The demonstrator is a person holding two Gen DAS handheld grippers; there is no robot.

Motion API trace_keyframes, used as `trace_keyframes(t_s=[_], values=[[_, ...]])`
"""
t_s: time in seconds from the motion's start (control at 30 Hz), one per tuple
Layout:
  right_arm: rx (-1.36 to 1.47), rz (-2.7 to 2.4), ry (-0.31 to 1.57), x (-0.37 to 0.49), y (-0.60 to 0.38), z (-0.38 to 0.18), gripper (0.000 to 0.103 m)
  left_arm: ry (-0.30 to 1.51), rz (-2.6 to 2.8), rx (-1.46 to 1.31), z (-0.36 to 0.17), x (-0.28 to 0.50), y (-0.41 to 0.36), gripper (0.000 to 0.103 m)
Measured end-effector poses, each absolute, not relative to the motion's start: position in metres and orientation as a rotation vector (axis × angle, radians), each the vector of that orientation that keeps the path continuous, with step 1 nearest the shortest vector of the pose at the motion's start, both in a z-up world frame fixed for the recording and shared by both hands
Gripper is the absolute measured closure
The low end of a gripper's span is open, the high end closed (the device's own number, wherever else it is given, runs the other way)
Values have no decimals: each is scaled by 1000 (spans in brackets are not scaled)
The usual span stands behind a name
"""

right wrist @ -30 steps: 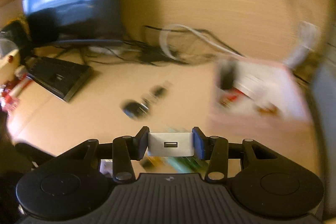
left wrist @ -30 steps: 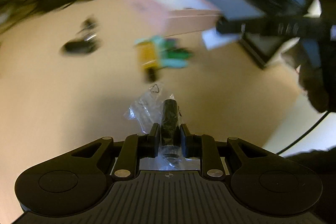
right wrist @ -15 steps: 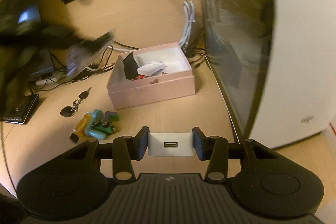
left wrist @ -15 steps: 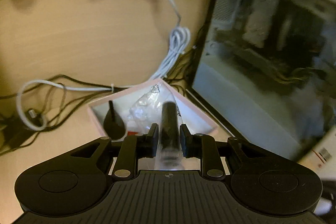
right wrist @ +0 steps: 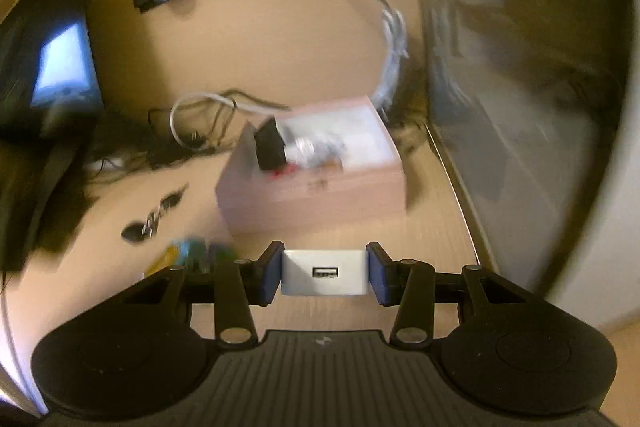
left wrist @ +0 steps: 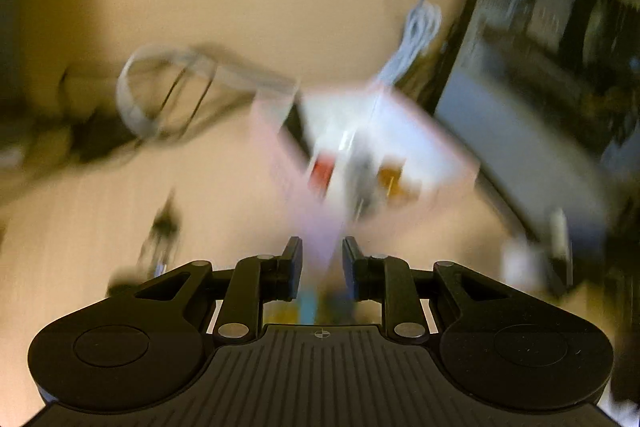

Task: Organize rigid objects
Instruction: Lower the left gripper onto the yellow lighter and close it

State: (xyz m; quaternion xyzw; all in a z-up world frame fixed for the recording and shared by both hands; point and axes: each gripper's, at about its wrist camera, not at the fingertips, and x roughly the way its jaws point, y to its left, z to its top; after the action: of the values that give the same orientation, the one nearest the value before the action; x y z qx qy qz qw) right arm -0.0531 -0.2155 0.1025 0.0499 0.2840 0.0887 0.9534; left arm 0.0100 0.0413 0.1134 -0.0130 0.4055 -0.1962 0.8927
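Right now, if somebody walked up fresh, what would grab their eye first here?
Probably the white USB charger clamped in the right gripper, low and centre in its view. Just beyond it on the wooden desk sits the open pink box holding small items, with keys lying to its left.

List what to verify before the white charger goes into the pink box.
1. Grip: right tongs clamp the white USB charger on both sides. Ok.
2. Pink box open on top. Ok.
3. Free room inside: bare white floor shows right of the black item. Ok.
4. Path: only bare table lies between the charger and the box. Ok.
5. Left tongs empty: narrow gap, nothing between. Ok.
6. Left tongs clear of the box: left view too blurred. Cannot tell.
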Motion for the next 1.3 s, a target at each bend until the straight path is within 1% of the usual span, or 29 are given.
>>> trace_keyframes(t_s=[0.13, 0.23, 0.33, 0.43, 0.47, 0.5, 0.53, 0.57, 0.7, 0.83, 1.07, 1.17, 1.3], values=[[70, 178, 526, 0, -206, 119, 59, 924, -330, -79, 90, -36, 75, 79], [20, 162, 492, 42, -192, 120, 59, 971, -245, -140, 77, -62, 100, 79], [-55, 147, 449, 77, -176, 112, 59, 980, -155, -191, 73, -80, 123, 79], [-120, 92, 453, 101, -162, 103, 58, 968, -90, -210, 76, -93, 143, 79], [-120, 90, 451, 102, -159, 103, 55, 966, -78, -215, 77, -95, 146, 79], [-106, 98, 447, 101, -158, 105, 51, 967, -67, -225, 76, -97, 151, 79], [-80, 104, 449, 99, -158, 106, 42, 972, -59, -233, 74, -99, 153, 79], [-47, 109, 460, 96, -159, 106, 38, 977, -54, -237, 74, -100, 156, 79], [98, 170, 560, 91, -168, 106, 38, 976, -76, -224, 73, -94, 156, 79], [200, 172, 606, 70, -181, 103, 38, 965, -141, -180, 75, -81, 145, 79], [175, 125, 716, 9, -183, 71, 37, 920, -275, -65, 80, -49, 107, 79], [203, 95, 787, -13, -188, 52, 37, 906, -330, -24, 80, -33, 87, 79], [248, 52, 833, -38, -196, 39, 37, 892, -356, 20, 76, -14, 66, 79]])
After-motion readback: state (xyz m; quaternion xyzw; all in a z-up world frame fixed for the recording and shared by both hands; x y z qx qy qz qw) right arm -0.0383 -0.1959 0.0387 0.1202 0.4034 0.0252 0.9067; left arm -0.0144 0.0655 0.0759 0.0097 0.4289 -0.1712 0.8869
